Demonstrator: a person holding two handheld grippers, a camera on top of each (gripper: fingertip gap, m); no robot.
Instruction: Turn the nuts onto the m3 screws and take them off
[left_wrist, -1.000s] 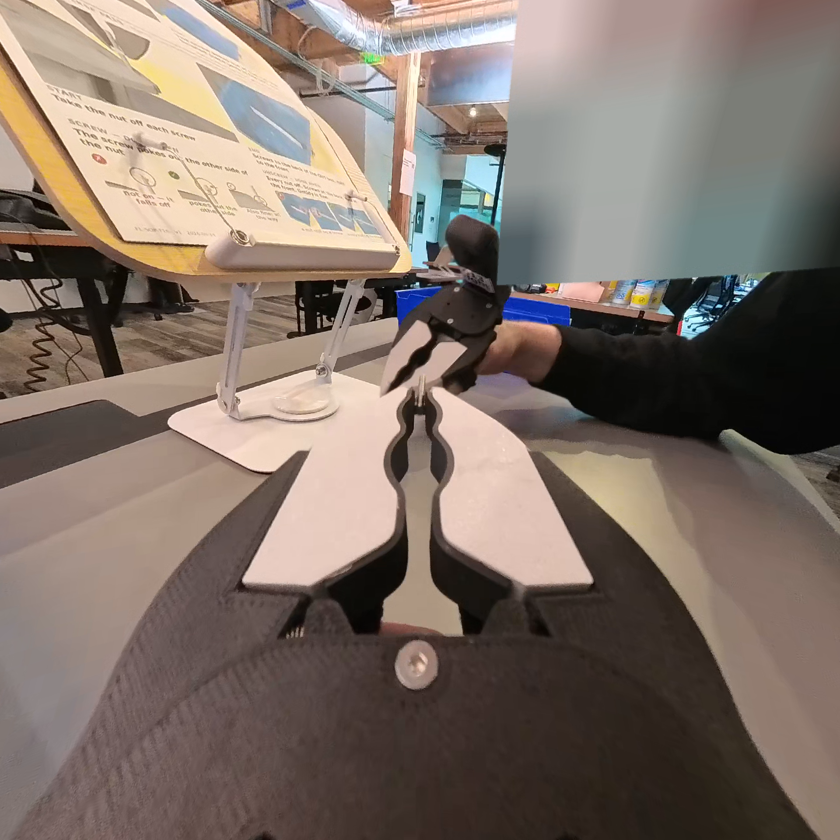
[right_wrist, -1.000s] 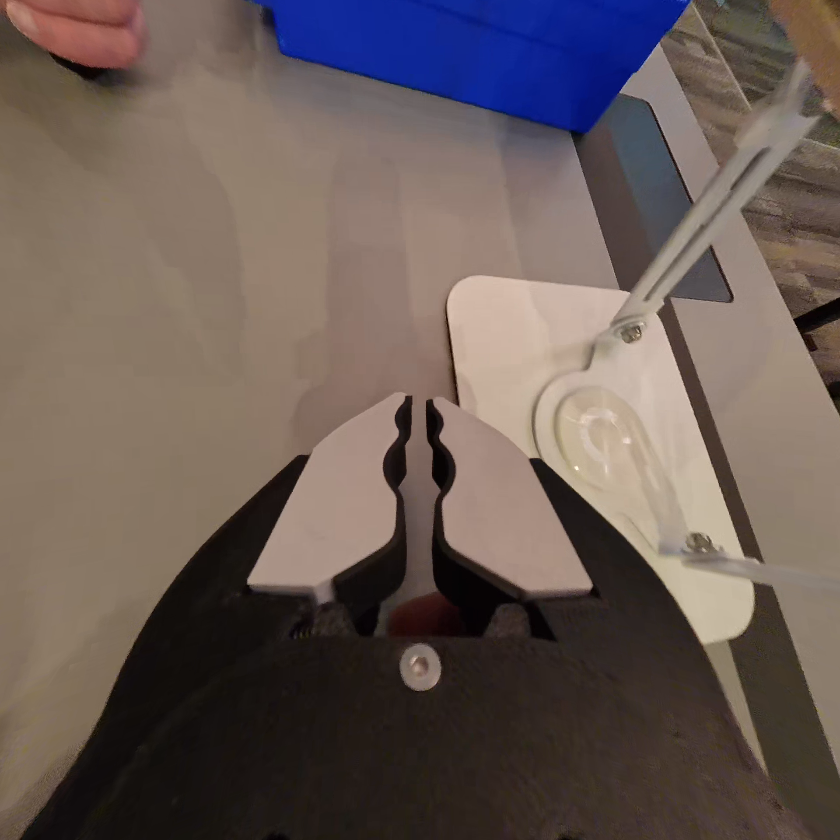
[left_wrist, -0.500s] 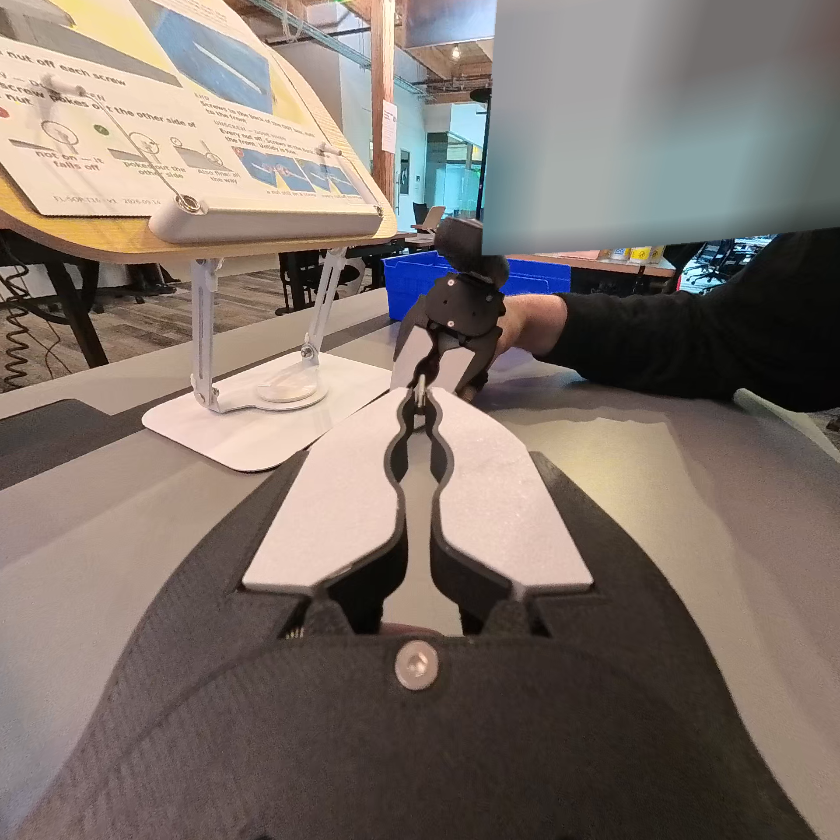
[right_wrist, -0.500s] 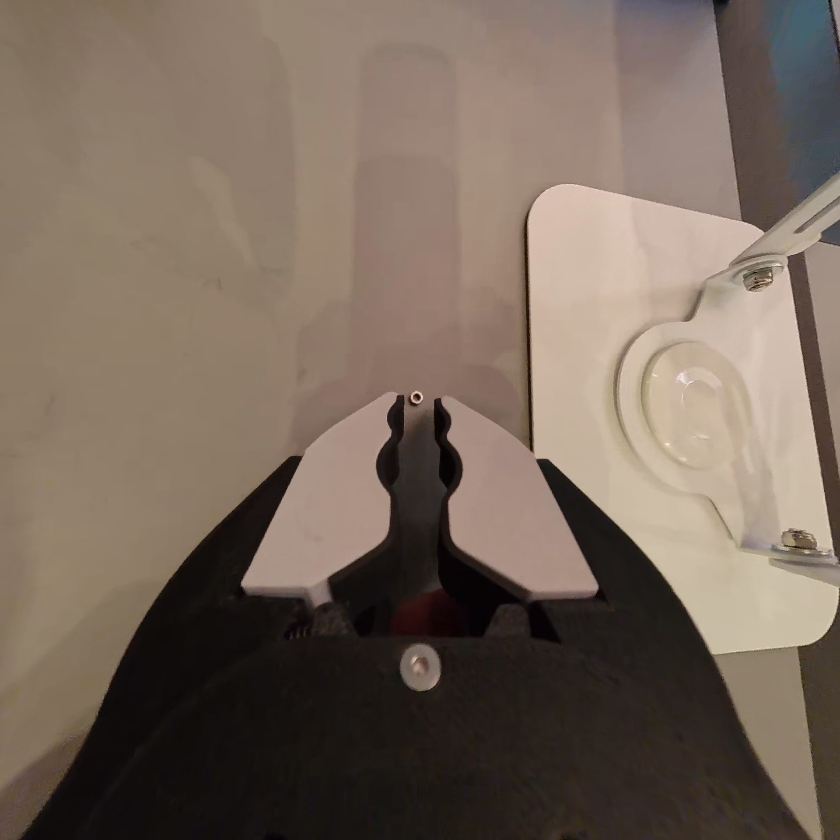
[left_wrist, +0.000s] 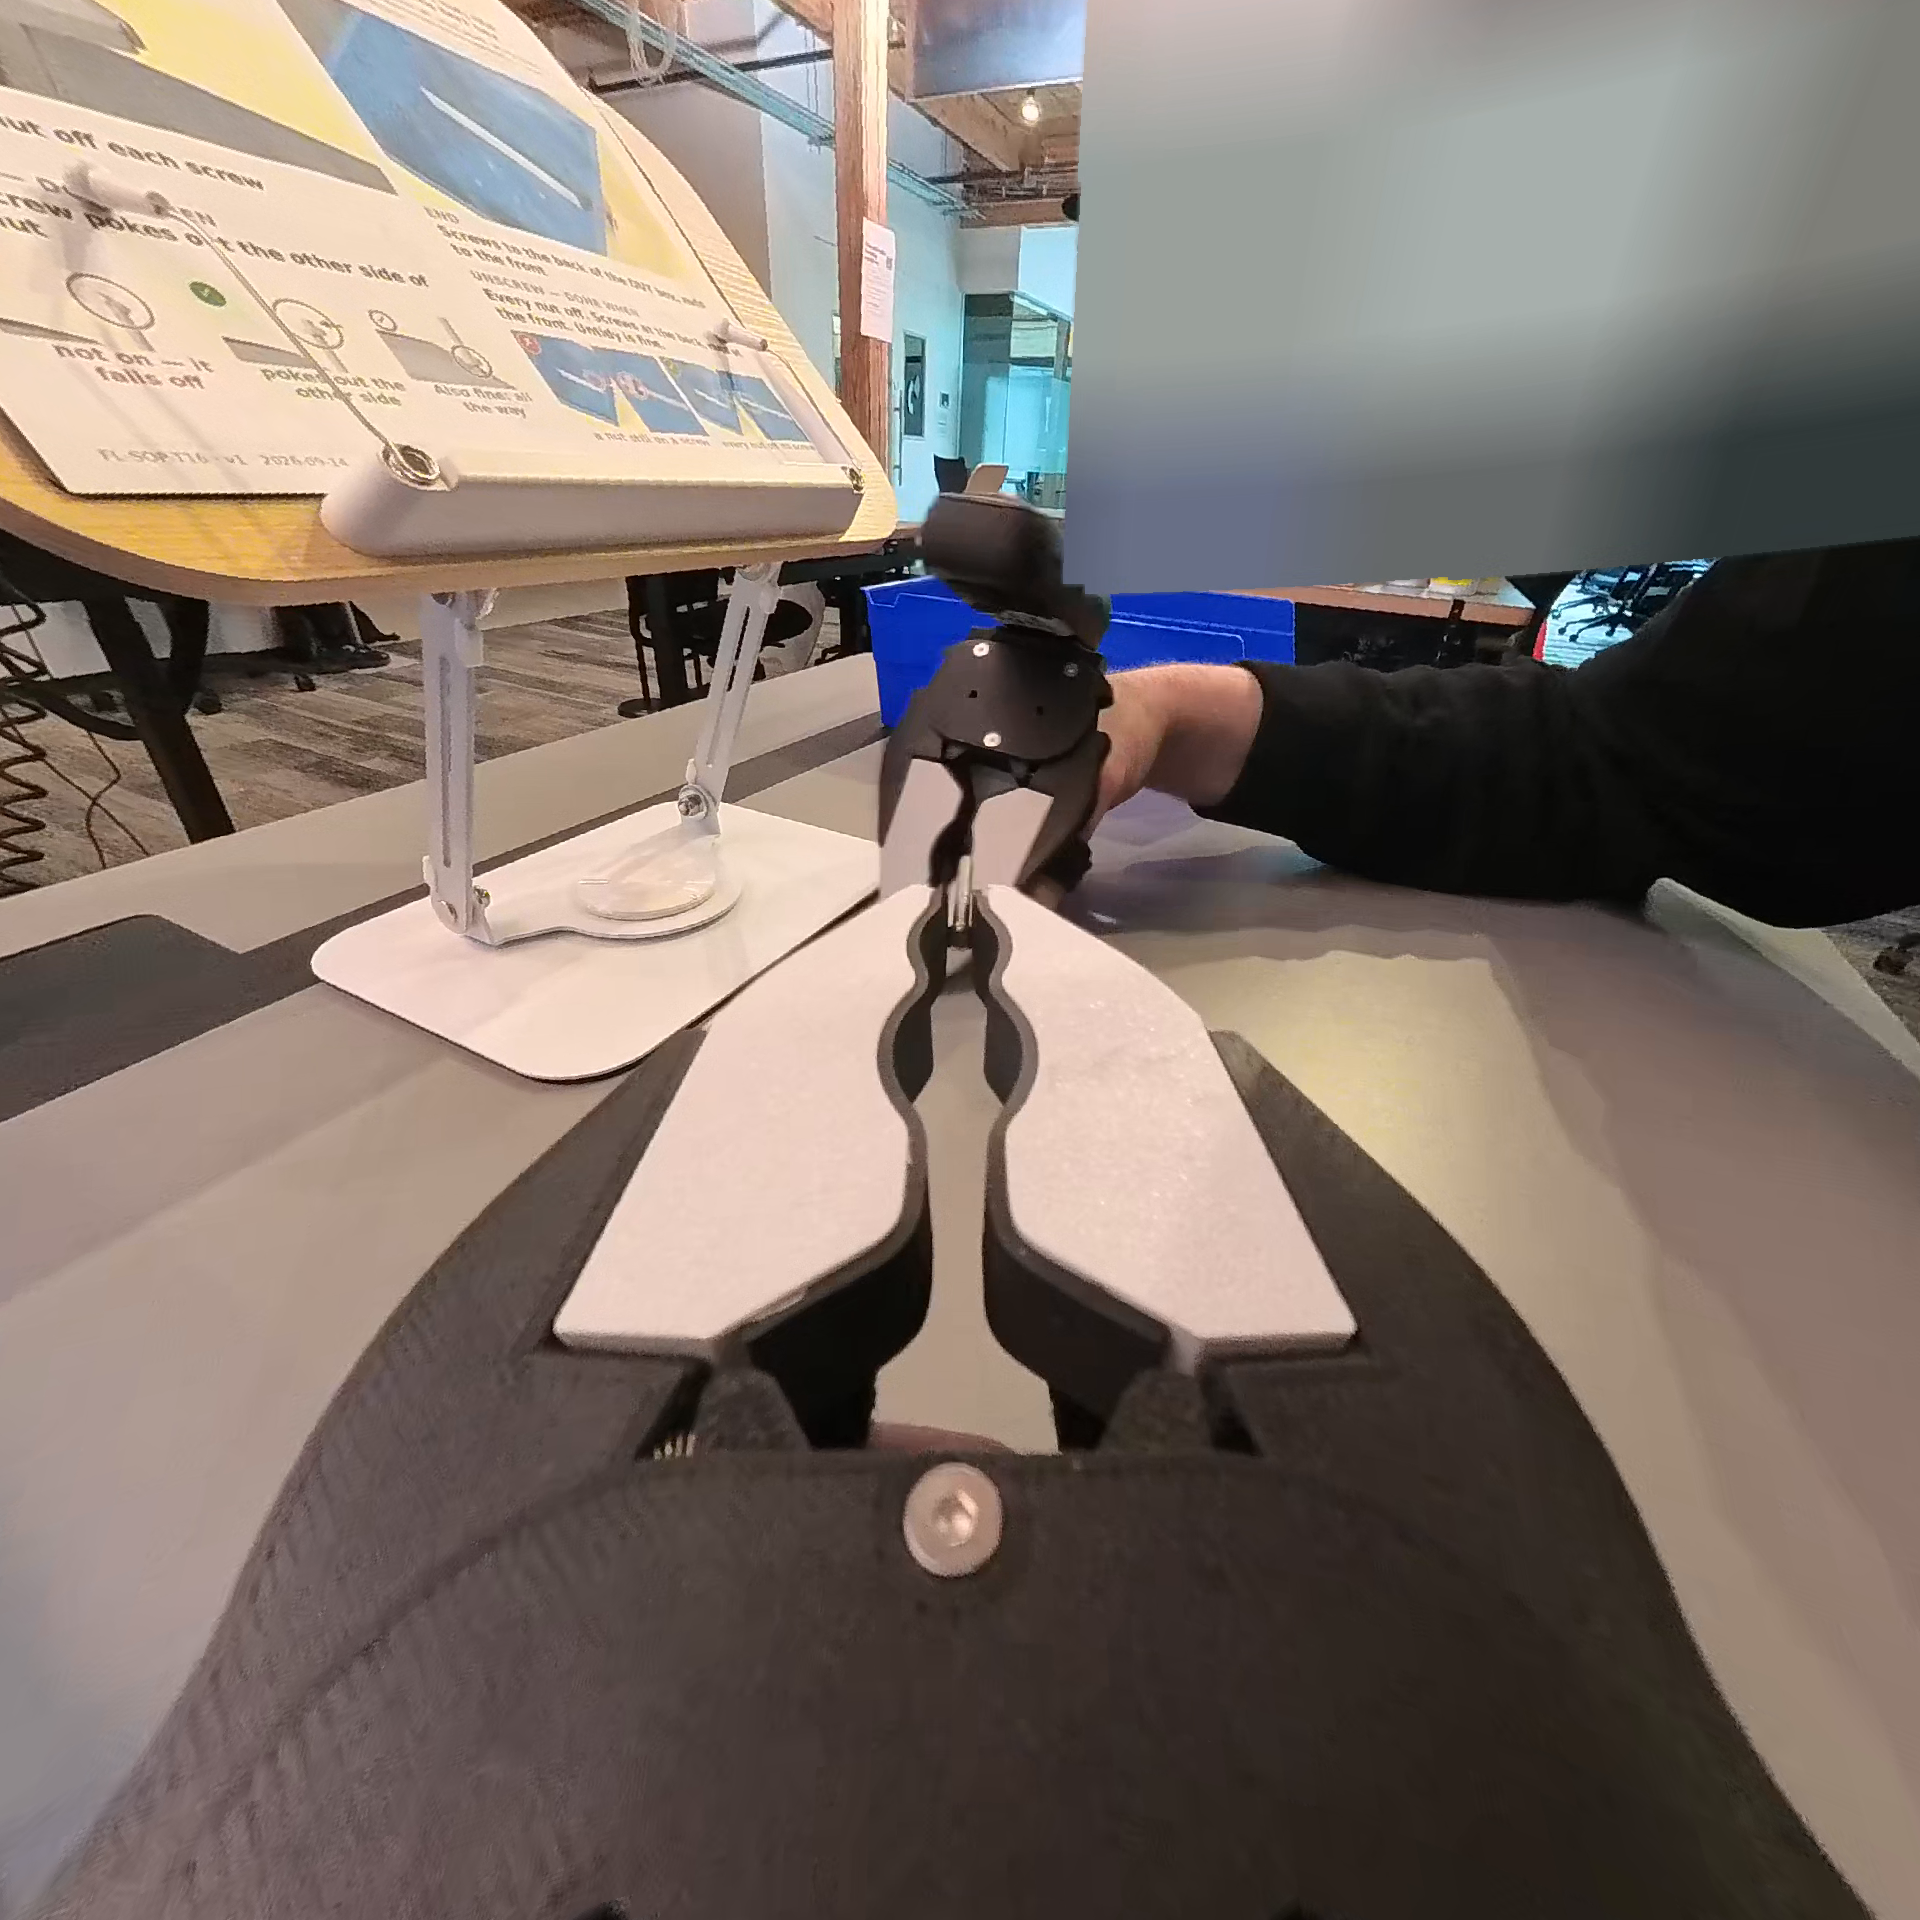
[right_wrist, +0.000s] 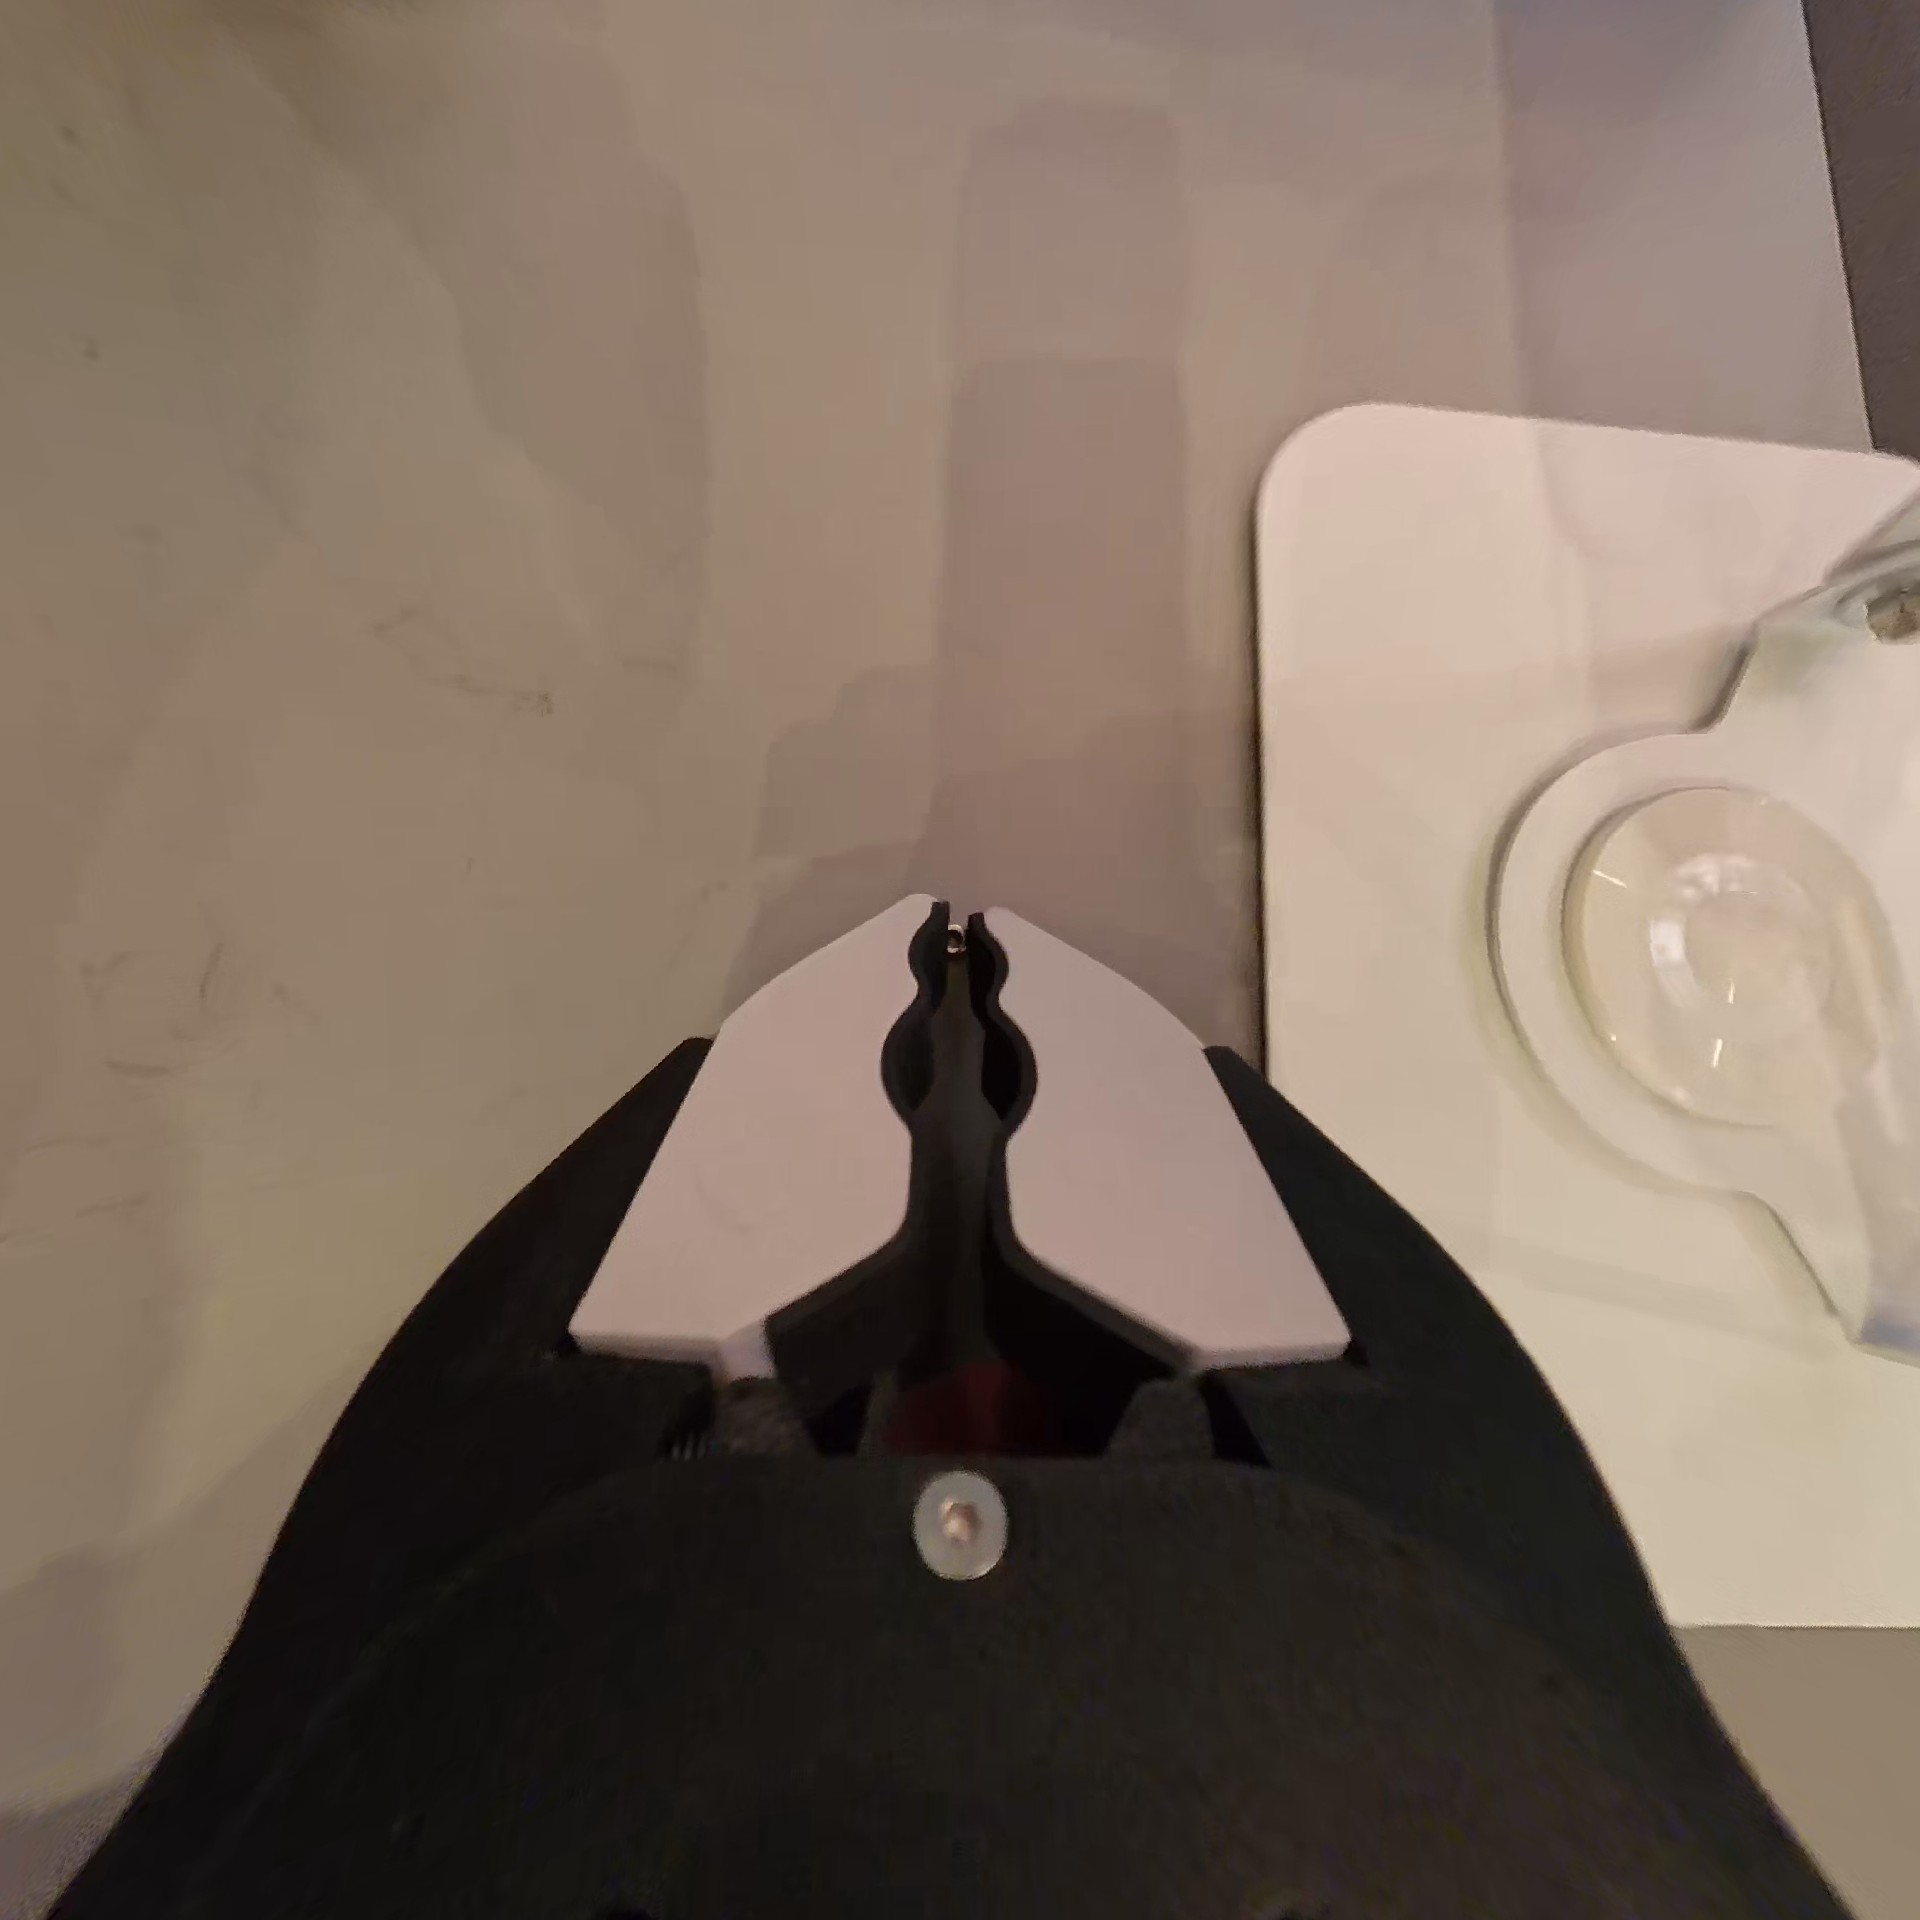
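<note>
In the left wrist view my left gripper (left_wrist: 954, 920) is shut on a small silver screw (left_wrist: 958, 900) that stands upright between its tips, low over the grey table (left_wrist: 1507, 1122). Just beyond it my right gripper (left_wrist: 971, 868) points down at the table, held by a hand in a black sleeve (left_wrist: 1558, 748). In the right wrist view my right gripper (right_wrist: 956, 925) is shut on a tiny metal nut (right_wrist: 954, 941) at its very tips, right at the table surface (right_wrist: 416, 520).
A tilted document stand with an instruction sheet (left_wrist: 416, 312) sits on a white base plate (left_wrist: 582, 977) to the left of the grippers. The base plate also shows in the right wrist view (right_wrist: 1403, 727), to the right. A blue bin (left_wrist: 1195, 623) stands behind.
My right gripper came down over the nut lying on the table and closed on it. My left gripper kept hold of the screw and edged closer to the right gripper.
</note>
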